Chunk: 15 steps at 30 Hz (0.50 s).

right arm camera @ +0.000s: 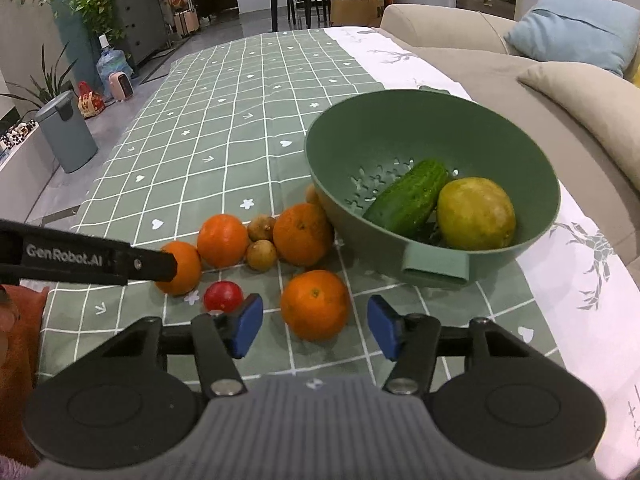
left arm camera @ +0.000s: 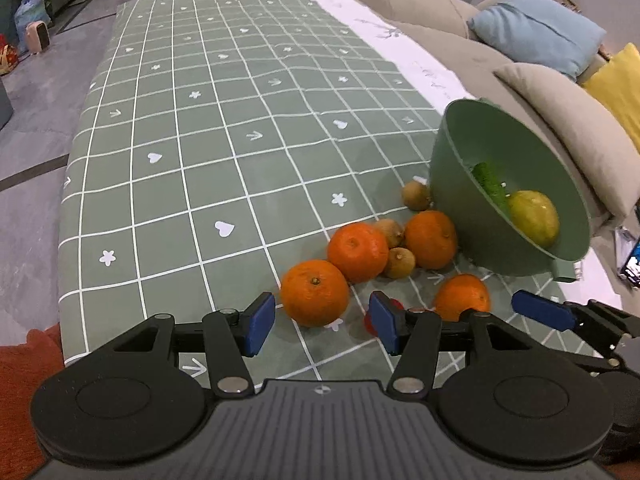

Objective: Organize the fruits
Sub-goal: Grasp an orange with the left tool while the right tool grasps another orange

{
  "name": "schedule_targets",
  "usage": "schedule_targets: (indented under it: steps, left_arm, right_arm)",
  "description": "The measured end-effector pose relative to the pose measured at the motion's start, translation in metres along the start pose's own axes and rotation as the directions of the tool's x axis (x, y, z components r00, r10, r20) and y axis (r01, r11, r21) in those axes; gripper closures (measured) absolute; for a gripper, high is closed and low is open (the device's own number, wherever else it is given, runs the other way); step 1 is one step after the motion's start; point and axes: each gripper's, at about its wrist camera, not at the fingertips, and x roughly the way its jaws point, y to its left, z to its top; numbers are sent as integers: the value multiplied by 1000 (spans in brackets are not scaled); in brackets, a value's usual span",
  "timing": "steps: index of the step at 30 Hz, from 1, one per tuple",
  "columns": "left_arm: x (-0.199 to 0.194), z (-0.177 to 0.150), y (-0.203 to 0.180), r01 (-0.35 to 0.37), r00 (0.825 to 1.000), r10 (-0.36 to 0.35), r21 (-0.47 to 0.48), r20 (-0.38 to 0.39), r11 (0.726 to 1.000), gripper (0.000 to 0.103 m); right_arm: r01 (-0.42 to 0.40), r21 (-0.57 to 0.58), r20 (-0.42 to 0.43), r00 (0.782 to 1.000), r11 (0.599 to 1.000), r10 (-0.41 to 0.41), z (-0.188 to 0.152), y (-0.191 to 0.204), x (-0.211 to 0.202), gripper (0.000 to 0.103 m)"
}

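Beside the colander (right arm camera: 434, 268), both tongs gape around oranges.

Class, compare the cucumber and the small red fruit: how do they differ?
The cucumber is long and dark green; the red fruit is small and round. The cucumber lies tilted inside the green colander; the red fruit sits on the tablecloth. Neither is gripped.

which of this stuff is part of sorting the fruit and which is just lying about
Part of the job:
- green colander bowl, holding a cucumber and a yellow-green fruit
- four oranges, e.g.
- small brown fruits
- small red fruit
- left tongs and right tongs, both open

Just lying about:
- sofa with blue cushion
- grey bin
- water jug
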Motion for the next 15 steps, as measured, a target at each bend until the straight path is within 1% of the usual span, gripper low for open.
schedule_targets:
  steps: [10,15]
  left_arm:
    - [19,5,5,-5,1000,4,-25,-26,1000,39]
    - [25,6,7,2,999,-3,-25,-39,1000,49]
  right_arm:
    - [-43,32,-36,998,999,44,1,-7,24,47]
    - [-54,37,-49,997,998,56,2,-8,31,48]
